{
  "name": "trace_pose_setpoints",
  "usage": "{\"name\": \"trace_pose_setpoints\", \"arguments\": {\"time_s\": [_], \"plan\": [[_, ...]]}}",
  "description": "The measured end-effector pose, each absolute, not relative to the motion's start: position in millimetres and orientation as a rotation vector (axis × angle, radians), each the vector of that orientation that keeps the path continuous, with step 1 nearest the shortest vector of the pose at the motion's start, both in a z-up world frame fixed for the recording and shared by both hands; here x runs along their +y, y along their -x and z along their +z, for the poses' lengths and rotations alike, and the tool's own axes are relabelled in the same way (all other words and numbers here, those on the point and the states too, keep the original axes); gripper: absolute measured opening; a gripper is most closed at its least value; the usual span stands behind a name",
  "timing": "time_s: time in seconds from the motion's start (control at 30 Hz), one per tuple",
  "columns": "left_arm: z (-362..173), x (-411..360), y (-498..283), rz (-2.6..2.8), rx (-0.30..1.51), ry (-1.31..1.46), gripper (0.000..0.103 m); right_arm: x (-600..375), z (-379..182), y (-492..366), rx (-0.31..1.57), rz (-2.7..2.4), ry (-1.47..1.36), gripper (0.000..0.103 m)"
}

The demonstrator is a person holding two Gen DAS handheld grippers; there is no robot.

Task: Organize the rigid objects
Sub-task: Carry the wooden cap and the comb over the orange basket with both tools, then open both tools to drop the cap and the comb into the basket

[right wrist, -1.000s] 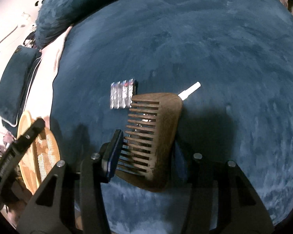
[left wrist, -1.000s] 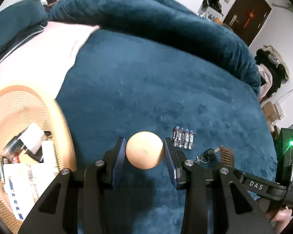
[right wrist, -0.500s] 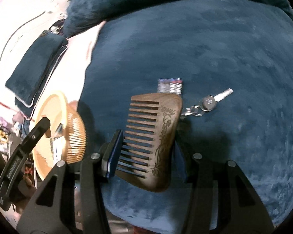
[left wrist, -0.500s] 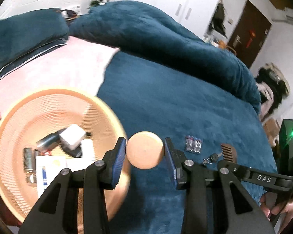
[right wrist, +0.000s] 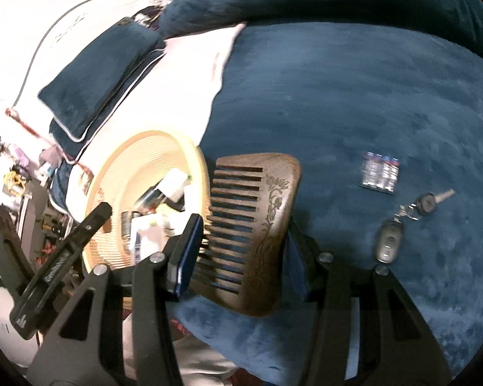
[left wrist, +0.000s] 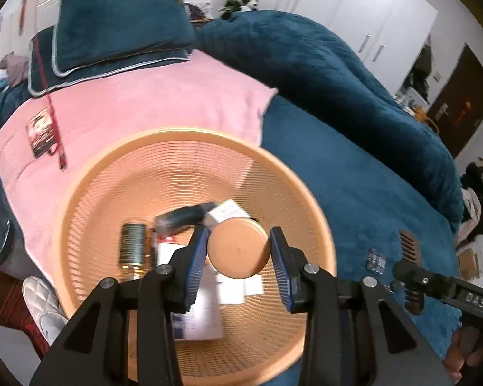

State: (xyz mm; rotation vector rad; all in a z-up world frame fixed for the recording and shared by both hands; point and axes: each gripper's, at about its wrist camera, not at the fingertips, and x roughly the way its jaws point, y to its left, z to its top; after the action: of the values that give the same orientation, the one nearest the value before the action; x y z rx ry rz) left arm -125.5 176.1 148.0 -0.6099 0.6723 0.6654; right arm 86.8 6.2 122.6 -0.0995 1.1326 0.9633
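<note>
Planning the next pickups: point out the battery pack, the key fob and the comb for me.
battery pack (right wrist: 379, 173), right wrist view, middle of the pack.
key fob (right wrist: 389, 241), right wrist view, centre of its grey body.
comb (right wrist: 267, 225), right wrist view, carved spine.

The things in the orange basket (left wrist: 90, 193) under the left hand-held gripper (left wrist: 238, 251) are blurry, and the round wooden disc (left wrist: 238, 248) it holds hides some of them. A white box (left wrist: 198, 318) there has print too small to read. In the left wrist view, only a bit of the wooden comb (left wrist: 408, 246) shows, off to that hand-held gripper's right. The batteries (right wrist: 379, 172), right of the right hand-held gripper (right wrist: 241, 251), have labels too small to read.
</note>
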Motion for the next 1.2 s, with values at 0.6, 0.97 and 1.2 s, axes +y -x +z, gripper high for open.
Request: {"name": "trace_pose_setpoints", "arguments": {"time_s": [0.6, 0.97, 1.2], "plan": [[128.3, 218.3, 145.4, 0.757, 0.74, 0.669, 0.04, 81.0, 113.3, -47.7, 1.141, 1.055, 0.23, 0.05], [121.5, 229.3, 148.6, 0.756, 0.75, 0.696, 0.04, 99.6, 106.6, -40.2, 1.156, 1.058, 0.274, 0.05], [119.6, 232.1, 148.1, 0.752, 0.755, 0.7, 0.04, 104.5, 106.4, -39.9, 1.158, 1.052, 0.28, 0.05]]}}
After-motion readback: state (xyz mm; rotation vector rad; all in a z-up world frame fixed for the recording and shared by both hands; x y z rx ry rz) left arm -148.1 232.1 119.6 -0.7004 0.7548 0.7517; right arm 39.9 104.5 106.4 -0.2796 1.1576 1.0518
